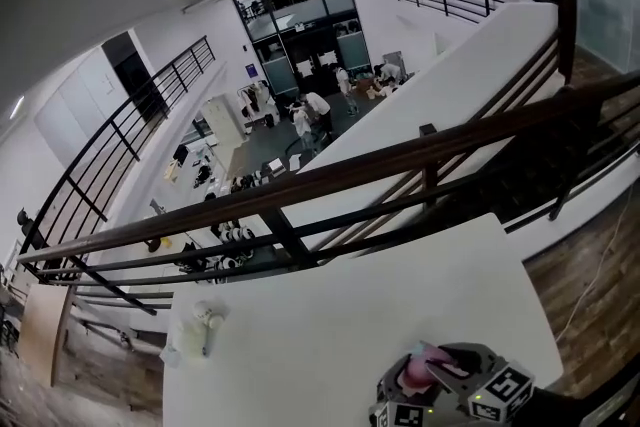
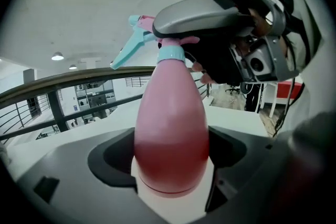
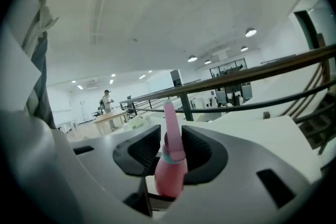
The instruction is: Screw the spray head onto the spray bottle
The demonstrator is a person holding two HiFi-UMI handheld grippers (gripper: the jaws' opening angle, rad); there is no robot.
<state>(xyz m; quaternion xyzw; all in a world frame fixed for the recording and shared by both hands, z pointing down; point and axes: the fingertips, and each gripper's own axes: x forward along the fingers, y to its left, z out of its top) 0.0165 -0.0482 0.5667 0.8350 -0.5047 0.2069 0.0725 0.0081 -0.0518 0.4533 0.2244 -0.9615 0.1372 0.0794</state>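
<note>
A pink spray bottle (image 2: 170, 134) stands upright between the jaws of my left gripper (image 2: 170, 152), which is shut on its wide body. On its neck sit a teal collar (image 2: 170, 53) and the teal and pink spray head (image 2: 137, 34). My right gripper (image 3: 171, 147) comes down over the top; its grey body (image 2: 210, 13) covers the head's rear. The right gripper view has the pink spray head (image 3: 170, 128) upright between the two pads, which lie close against its sides. In the head view both grippers and the bottle (image 1: 413, 372) are at the near edge of the white table (image 1: 330, 315).
A small white object (image 1: 200, 320) lies near the table's left edge. Beyond the table's far edge runs a dark wooden railing (image 1: 400, 160) over an open hall below. Wooden floor (image 1: 590, 285) lies to the right. A person (image 3: 106, 101) stands far off.
</note>
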